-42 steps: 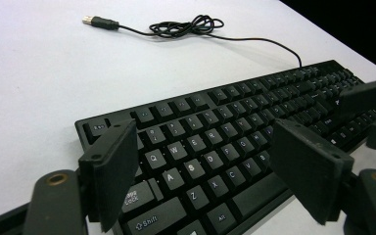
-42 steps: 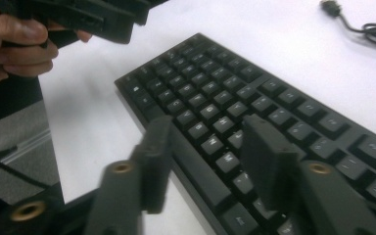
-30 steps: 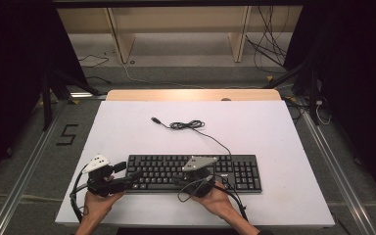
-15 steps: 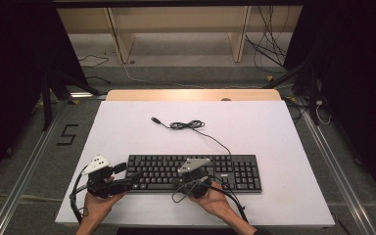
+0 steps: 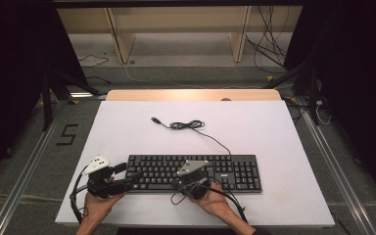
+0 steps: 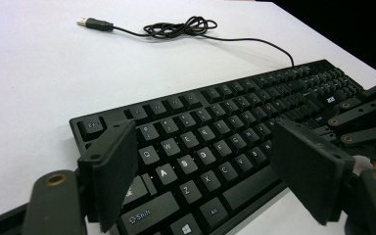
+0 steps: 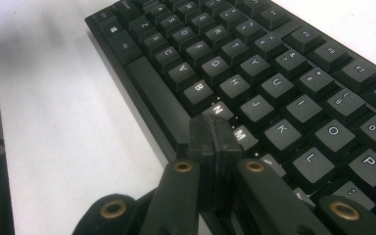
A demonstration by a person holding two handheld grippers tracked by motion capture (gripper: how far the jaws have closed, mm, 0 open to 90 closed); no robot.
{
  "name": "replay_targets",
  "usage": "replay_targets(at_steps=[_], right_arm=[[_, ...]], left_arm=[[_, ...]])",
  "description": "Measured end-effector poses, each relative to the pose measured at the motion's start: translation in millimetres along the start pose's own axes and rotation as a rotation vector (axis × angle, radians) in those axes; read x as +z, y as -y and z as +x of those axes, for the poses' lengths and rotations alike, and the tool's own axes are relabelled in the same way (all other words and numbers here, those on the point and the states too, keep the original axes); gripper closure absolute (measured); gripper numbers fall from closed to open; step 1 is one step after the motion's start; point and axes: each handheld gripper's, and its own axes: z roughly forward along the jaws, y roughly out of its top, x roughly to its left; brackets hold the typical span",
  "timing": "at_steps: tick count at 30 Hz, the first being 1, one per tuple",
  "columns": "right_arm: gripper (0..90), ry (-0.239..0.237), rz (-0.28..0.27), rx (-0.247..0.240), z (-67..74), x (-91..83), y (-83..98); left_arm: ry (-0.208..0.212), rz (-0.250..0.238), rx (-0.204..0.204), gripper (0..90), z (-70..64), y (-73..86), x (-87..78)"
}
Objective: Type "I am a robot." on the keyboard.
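My right gripper [image 5: 190,182] has slid a bit toward my left since a second ago. It sat over the middle of the keyboard [image 5: 235,171] then. Now it is closer to my left gripper [image 5: 127,182].

My right gripper's jaws are pressed together with nothing between them. In the right gripper view their tip [image 7: 214,142] sits right by the N and M keys, at the near edge of the keys. I cannot tell if it touches a key. Past the tip I can read B, V, C, H, G, J, K, L, O and P.

My left gripper's jaws are wide apart and hold nothing. In the left gripper view [image 6: 210,181] the left end of the keyboard lies between them and just ahead. There I can read Q, W, A, S, Z, Shift and a small window sign. Far off to the right of my left jaws there is a little white brand mark on the keyboard, too small for me to read.

There is one keyboard. It has one thin black cable [image 6: 254,40]. The cable runs away from my grippers, makes one small tangle [image 5: 187,125], and ends in one plug [image 6: 94,23] lying on the white table [image 5: 274,127]. I hold two grippers, one in each hand. On the floor off to my left is a black 5 [image 5: 67,134].
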Motion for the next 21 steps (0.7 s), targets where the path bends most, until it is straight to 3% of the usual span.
replay_targets(at_steps=[4, 7, 13, 21], right_arm=[[90.0, -0.005, -0.009, 0.019, -0.6, -2.5, -0.5], [88.8, -0.010, -0.045, 0.035, -2.5, -7.7, -1.8], [73.4, -0.021, -0.115, 0.060, -8.7, -22.6, -3.6], [57.9, -0.003, -0.161, 0.093, -17.2, -38.3, -2.6]], left_arm=[[-0.001, -0.006, -0.005, 25.4, 0.4, -0.1, -0.2], [-0.001, -0.005, -0.006, 25.4, 0.9, 0.0, -0.2], [-0.003, -0.006, -0.006, 25.4, 0.9, 0.0, -0.2], [-0.005, -0.006, -0.007, 25.4, 0.5, -0.2, 1.1]])
